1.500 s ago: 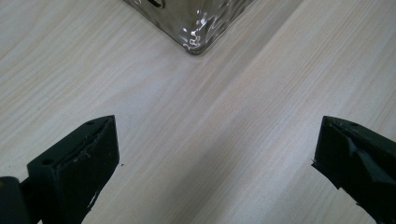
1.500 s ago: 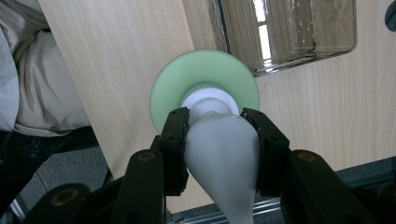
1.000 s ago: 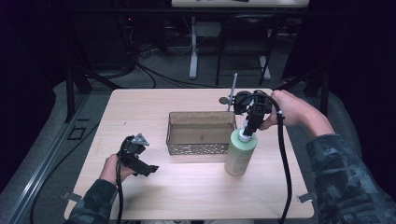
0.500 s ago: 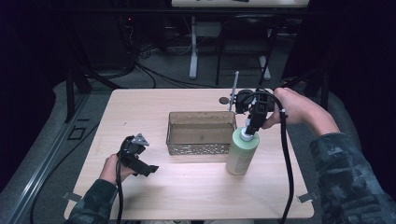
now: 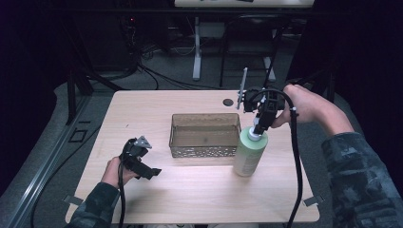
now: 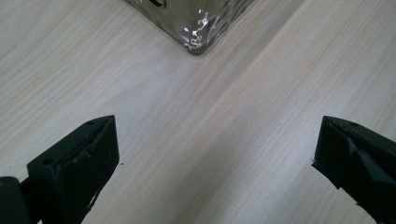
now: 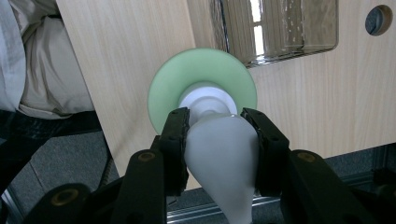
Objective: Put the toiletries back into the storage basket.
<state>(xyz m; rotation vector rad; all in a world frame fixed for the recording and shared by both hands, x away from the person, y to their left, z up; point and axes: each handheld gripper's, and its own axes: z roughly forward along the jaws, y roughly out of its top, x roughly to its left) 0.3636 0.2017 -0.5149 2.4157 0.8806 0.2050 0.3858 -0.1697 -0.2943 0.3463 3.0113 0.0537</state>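
Your right claw [image 7: 219,140] is clamped on the white pump top of the green bottle [image 5: 249,153], upright just right of the clear bin [image 5: 205,136]; keep it vertical, while your left claw [image 6: 219,158] idles wide open, empty, over the worktop [image 5: 142,109].

light wood tabletop [image 5: 199,190], round cable hole [image 5: 228,102] just behind the clear bin's [image 5: 204,135] back right corner. grey floor beyond the tabletop, dark cables [image 5: 157,76] and white table legs [image 5: 196,52] on it. black rail [image 5: 76,90] left of the tabletop.
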